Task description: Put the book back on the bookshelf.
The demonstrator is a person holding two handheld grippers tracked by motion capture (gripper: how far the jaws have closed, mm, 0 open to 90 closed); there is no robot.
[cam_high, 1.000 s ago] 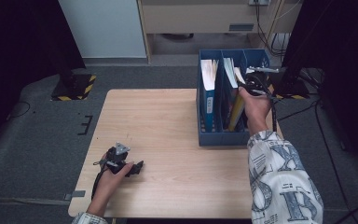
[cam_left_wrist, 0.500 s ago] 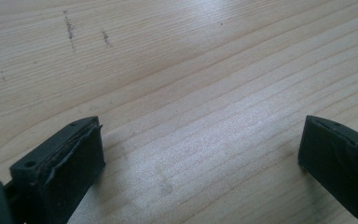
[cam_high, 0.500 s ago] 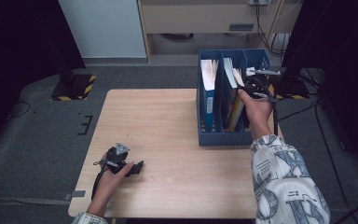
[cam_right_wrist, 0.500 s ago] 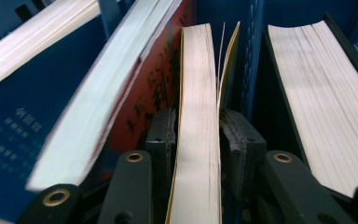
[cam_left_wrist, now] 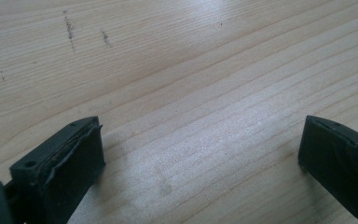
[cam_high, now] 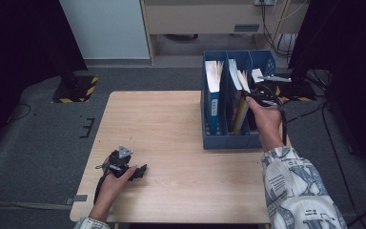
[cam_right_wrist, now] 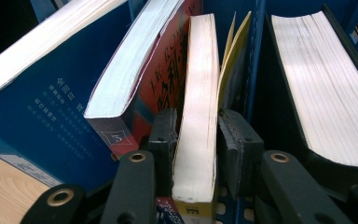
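Right gripper [cam_right_wrist: 196,135] clamped on a yellow-covered book [cam_right_wrist: 198,116] in the blue file rack [cam_high: 228,140]. Left gripper [cam_left_wrist: 200,154] wide open, empty, on the table [cam_left_wrist: 191,70].

A: What's sitting past the wooden table [cam_high: 171,124]?
B: Grey carpet floor [cam_high: 38,143] spreading around, pale cabinet [cam_high: 106,28] and beige desk [cam_high: 209,16] standing behind, dark curtains hanging both sides, cables [cam_high: 271,14] dangling.

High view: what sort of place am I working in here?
Probably a lab or office recording bay: a small wooden table on grey carpet, a blue file organizer holding books, cables trailing across the floor, and dark curtains at both sides.
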